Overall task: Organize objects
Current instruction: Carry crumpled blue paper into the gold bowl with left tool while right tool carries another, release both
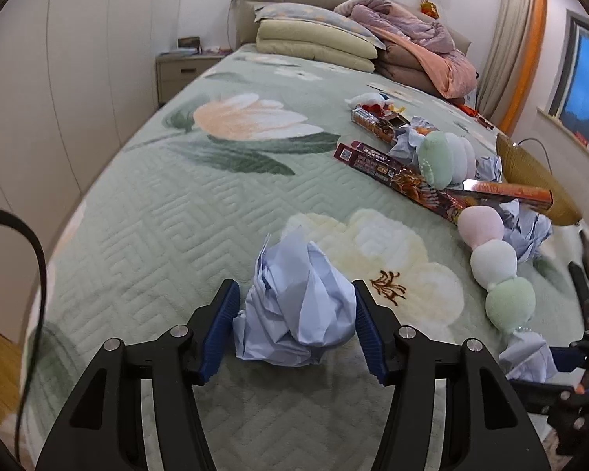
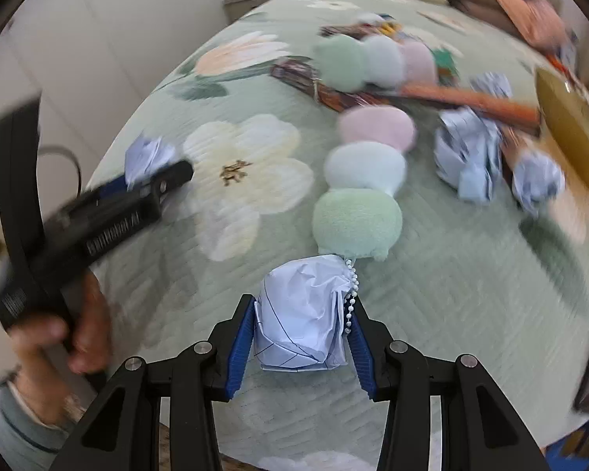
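Note:
My left gripper (image 1: pixel 294 290) is shut on a crumpled pale blue paper ball (image 1: pixel 294 314), both blue pads pressing its sides just above the green floral bedspread (image 1: pixel 157 216). My right gripper (image 2: pixel 302 302) is shut on a second crumpled paper ball (image 2: pixel 298 314). The white bead chain (image 2: pixel 351 294) of a plush dango skewer (image 2: pixel 361 180) drapes down beside the right pad. In the right wrist view the left gripper (image 2: pixel 169 174) shows at the left with its paper, held by a hand (image 2: pixel 78 325). The background there is blurred.
More paper balls (image 1: pixel 526 227) (image 2: pixel 467 153) lie at the right beside long printed boxes (image 1: pixel 392 168), a second plush skewer (image 1: pixel 443 157) and a golden bowl (image 1: pixel 530 176). Pillows (image 1: pixel 314 39) and blankets (image 1: pixel 420 43) are piled at the headboard. A nightstand (image 1: pixel 180 70) stands far left.

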`<state>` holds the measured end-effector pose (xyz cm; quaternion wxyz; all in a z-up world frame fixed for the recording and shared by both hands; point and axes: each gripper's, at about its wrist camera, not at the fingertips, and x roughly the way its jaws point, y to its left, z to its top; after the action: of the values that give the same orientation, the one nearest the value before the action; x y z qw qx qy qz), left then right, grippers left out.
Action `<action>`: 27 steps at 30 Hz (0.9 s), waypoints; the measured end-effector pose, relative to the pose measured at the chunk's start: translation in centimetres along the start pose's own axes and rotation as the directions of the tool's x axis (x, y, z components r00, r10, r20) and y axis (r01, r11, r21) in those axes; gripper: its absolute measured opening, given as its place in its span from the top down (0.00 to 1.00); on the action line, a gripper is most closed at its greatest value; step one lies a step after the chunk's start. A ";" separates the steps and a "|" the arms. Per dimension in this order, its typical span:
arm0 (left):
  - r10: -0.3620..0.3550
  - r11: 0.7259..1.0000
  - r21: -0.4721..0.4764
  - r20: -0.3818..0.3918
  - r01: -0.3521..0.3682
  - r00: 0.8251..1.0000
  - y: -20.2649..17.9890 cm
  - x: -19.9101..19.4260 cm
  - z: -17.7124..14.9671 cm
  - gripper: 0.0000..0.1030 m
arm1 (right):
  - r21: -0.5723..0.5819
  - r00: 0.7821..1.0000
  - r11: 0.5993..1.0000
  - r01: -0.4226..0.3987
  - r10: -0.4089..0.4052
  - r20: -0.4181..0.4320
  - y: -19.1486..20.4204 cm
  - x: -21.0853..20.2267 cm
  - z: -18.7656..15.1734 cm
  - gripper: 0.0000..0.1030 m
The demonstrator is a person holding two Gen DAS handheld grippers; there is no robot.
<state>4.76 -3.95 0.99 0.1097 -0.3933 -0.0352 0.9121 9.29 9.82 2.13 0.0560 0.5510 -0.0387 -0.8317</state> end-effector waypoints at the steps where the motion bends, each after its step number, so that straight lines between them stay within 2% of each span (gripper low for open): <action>1: 0.002 1.000 0.005 0.003 -0.002 1.000 0.0 0.1 -0.1 0.46 | 0.024 1.000 1.000 -0.010 0.010 -0.004 -0.2 0.2 0.2 0.57; 7: 0.004 1.000 0.025 0.029 -0.004 1.000 -0.2 0.2 -0.8 0.45 | 0.020 0.999 1.000 0.003 -0.004 0.036 0.6 -0.7 0.5 0.55; 10: -0.005 1.000 0.020 0.033 0.004 0.999 0.0 0.3 -0.9 0.45 | 0.068 0.999 0.997 -0.029 0.027 0.020 -0.5 -0.2 0.0 0.33; 12: -0.014 1.000 0.015 0.033 0.013 0.999 0.1 0.3 -0.9 0.45 | 0.146 0.995 0.985 -0.094 0.096 -0.011 -1.8 0.8 -0.3 0.32; 15: -0.014 1.000 0.015 0.033 0.014 0.999 0.1 0.3 -0.9 0.45 | 0.227 0.986 0.960 -0.164 0.163 0.022 -3.1 1.0 -1.1 0.32; 19: -0.004 1.000 0.025 0.031 0.003 1.000 -0.1 0.3 -1.0 0.45 | 0.219 0.988 0.964 -0.155 0.155 0.013 -2.6 0.9 -1.5 0.32; 22: -0.005 1.000 0.027 0.027 0.004 1.000 -0.1 0.3 -1.0 0.45 | 0.226 0.981 0.956 -0.189 0.192 0.012 -2.2 1.1 -1.0 0.32; 24: -0.002 1.000 0.029 0.026 0.001 1.000 -0.2 0.4 -1.1 0.44 | 0.268 0.972 0.936 -0.230 0.232 0.025 -2.7 1.3 -0.8 0.32; 27: 0.002 0.999 0.033 0.025 -0.003 1.000 -0.3 0.4 -1.1 0.44 | 0.397 0.952 0.868 -0.299 0.302 0.054 -3.9 1.7 -1.0 0.30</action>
<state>5.34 -3.59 0.00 0.1147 -0.3802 -0.0209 0.9175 9.38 13.47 -0.27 0.0708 0.5419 -0.2931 -0.7844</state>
